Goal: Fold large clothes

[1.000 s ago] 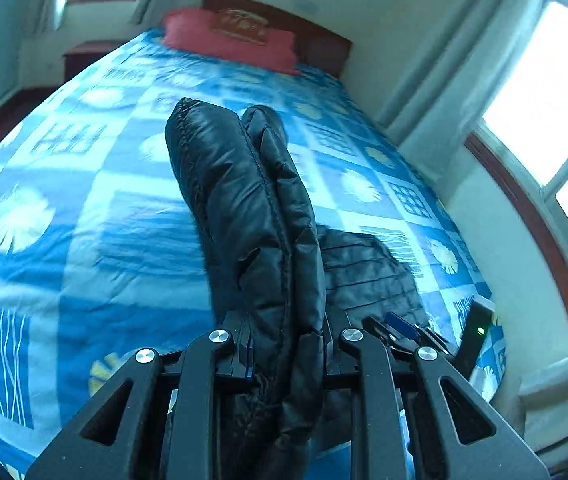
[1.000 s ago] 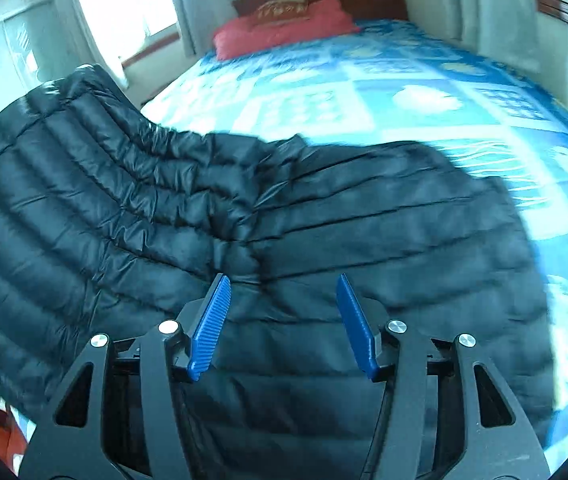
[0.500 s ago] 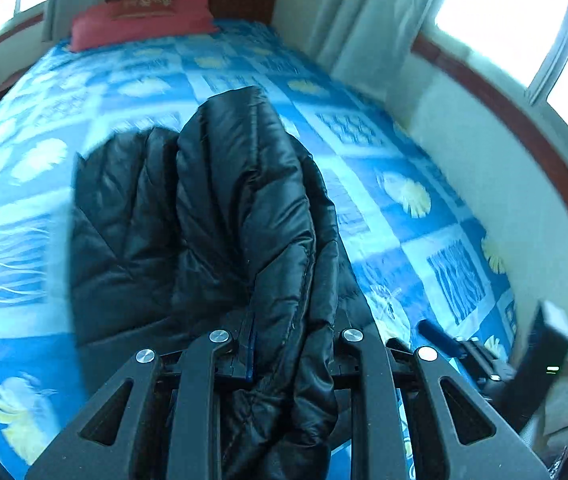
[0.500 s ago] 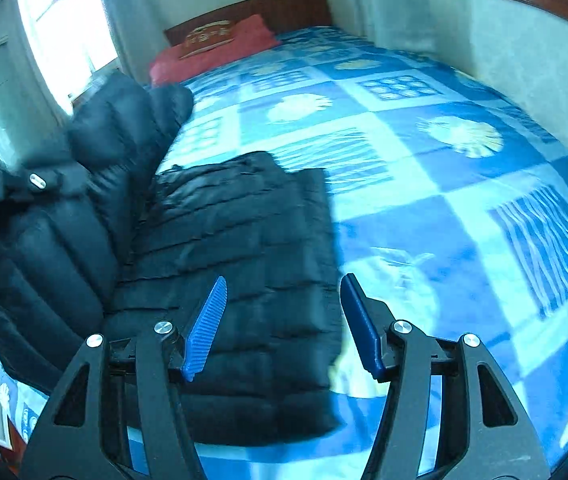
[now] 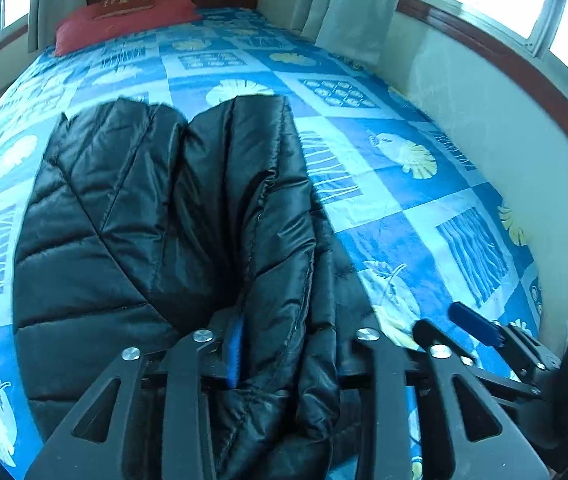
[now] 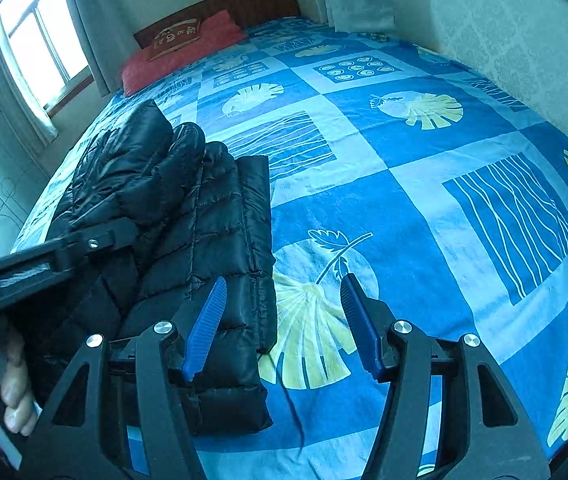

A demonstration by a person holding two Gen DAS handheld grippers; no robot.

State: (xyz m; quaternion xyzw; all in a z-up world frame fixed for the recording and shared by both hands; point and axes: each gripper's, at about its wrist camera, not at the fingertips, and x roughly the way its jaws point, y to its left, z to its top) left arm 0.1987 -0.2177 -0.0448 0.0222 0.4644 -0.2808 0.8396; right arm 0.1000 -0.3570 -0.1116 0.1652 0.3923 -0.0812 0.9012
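The black puffer jacket [image 5: 171, 216] lies on the blue patterned bedspread [image 5: 384, 184], near the foot of the bed and far from the red pillow [image 5: 123, 16] at the headboard; it is already doubled into a long, narrow stack, and its right edge runs straight beside a pale leaf print. The left gripper [image 5: 288, 344] comes over the near end of the jacket with a thick roll of the quilted fabric between its two fingers. Its jaws are opening at this moment, and the cloth is there between them; one blue pad shows beside the fabric, but the other is hidden behind the folds, so it is hard to say if any pressure remains. This looks like the laying down of a folded-over part: the layer is brought on top of the stack and then let go, so that it settles flat and does not slide back. The right gripper [image 6: 284, 320] hangs just beside the right edge of the jacket, pointing steeply down to the bedspread; its fingers stand apart with nothing between them, only the leaf print below. It probably waits there to press or straighten that edge when the left one has released. In the right wrist view, the fingers of the person's left hand [image 6: 7, 384] wrap the handle of the left tool, low and to the left of the jacket.
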